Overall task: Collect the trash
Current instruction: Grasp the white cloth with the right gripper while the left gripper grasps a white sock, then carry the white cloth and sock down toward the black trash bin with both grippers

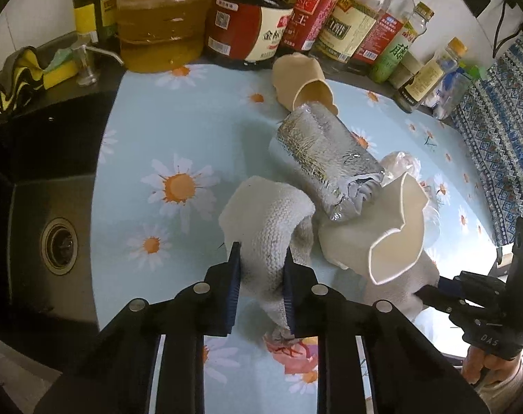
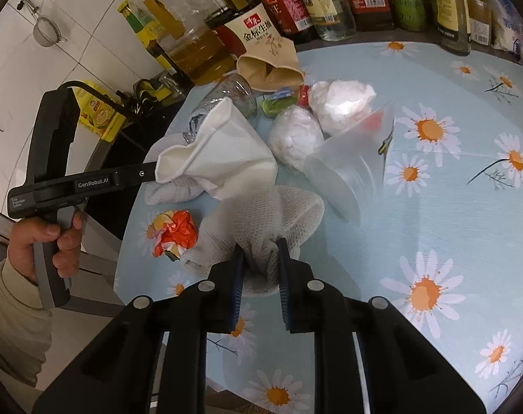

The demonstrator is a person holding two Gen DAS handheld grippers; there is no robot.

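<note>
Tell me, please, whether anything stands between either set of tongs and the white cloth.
Nothing visible does. The left tongs are shut on one fold of the cloth, the right tongs on another. The crushed paper cup and foil pack lie beyond the tongs, not in the way.

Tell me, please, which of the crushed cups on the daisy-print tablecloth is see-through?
The clear plastic cup lying on its side; the white paper cup and the brown paper cup are opaque.

wrist views downward, close, sharing cloth (image 1: 271, 220)
</note>
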